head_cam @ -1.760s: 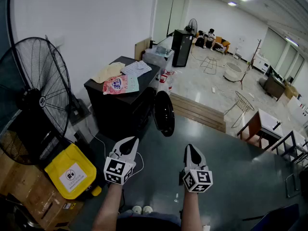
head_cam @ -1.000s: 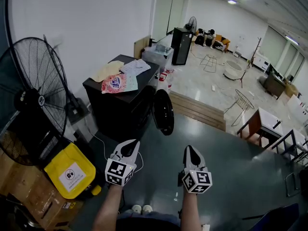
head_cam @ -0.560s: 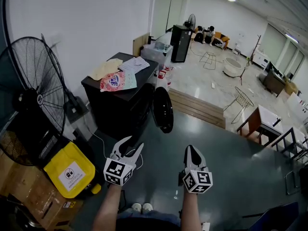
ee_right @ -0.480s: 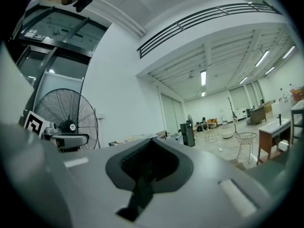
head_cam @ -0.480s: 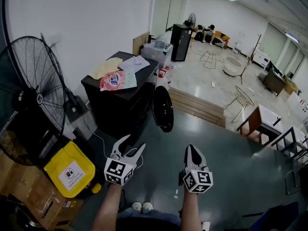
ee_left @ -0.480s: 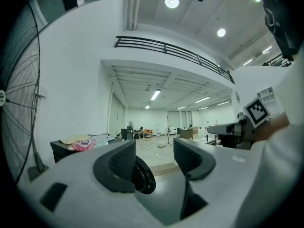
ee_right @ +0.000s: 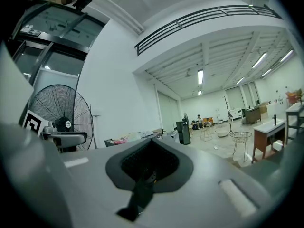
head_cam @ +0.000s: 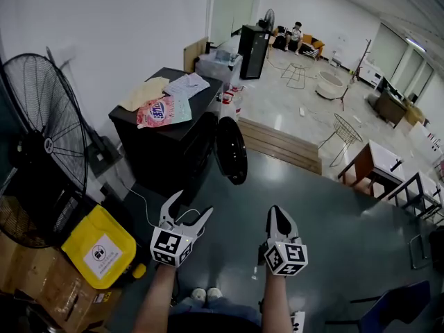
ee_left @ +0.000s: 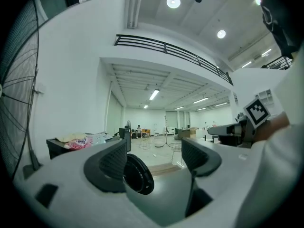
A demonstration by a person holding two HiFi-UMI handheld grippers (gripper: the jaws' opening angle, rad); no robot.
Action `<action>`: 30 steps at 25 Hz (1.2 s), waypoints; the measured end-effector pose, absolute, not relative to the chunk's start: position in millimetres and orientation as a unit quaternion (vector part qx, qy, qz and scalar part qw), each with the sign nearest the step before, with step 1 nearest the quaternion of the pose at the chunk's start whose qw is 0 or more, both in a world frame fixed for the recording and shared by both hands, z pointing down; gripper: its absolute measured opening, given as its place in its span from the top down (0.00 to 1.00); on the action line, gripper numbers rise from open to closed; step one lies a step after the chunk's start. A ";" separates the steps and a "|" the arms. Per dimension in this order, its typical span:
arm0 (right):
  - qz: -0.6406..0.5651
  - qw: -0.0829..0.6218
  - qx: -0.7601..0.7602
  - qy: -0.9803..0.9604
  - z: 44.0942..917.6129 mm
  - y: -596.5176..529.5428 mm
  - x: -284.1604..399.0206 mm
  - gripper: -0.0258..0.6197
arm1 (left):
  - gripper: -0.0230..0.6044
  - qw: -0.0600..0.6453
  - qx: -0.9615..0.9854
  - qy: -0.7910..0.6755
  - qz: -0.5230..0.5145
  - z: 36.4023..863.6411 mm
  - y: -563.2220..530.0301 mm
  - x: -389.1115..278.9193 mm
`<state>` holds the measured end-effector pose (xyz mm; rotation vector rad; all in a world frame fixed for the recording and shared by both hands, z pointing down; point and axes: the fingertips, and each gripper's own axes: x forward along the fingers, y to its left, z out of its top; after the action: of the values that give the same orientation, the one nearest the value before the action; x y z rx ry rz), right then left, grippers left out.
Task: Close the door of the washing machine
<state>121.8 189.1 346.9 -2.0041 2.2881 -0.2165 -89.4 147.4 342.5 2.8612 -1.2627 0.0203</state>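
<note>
The black washing machine (head_cam: 161,157) stands by the white wall, and its round dark door (head_cam: 231,151) hangs open toward me. Both grippers are held level over the dark floor, short of the door and touching nothing. My left gripper (head_cam: 189,207) is below and left of the door. Its jaws are opening wide with nothing between them. In the left gripper view the door (ee_left: 138,175) shows through the gap of that gripper (ee_left: 154,159). My right gripper (head_cam: 278,215) is shut and empty, and its closed tips (ee_right: 149,164) fill the right gripper view.
A large standing fan (head_cam: 41,141) and a yellow container (head_cam: 101,246) are at the left, beside cardboard boxes (head_cam: 38,283). A detergent bag (head_cam: 158,111) and papers lie on the machine. A wooden step (head_cam: 281,146), a wire stool (head_cam: 345,130) and a table (head_cam: 374,175) lie beyond.
The left gripper's jaws have gone from shut to wide open. Both hands have stayed in place, and the door still hangs open.
</note>
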 end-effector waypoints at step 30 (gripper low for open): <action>-0.107 0.016 -0.646 0.755 419.0 -140.8 250.9 0.95 | 0.41 0.044 0.904 -0.422 0.052 434.8 -158.6 24.4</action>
<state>250.9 -140.8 419.0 -2.0110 2.3494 -0.3333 24.4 -158.6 434.8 2.7627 -1.2903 0.1600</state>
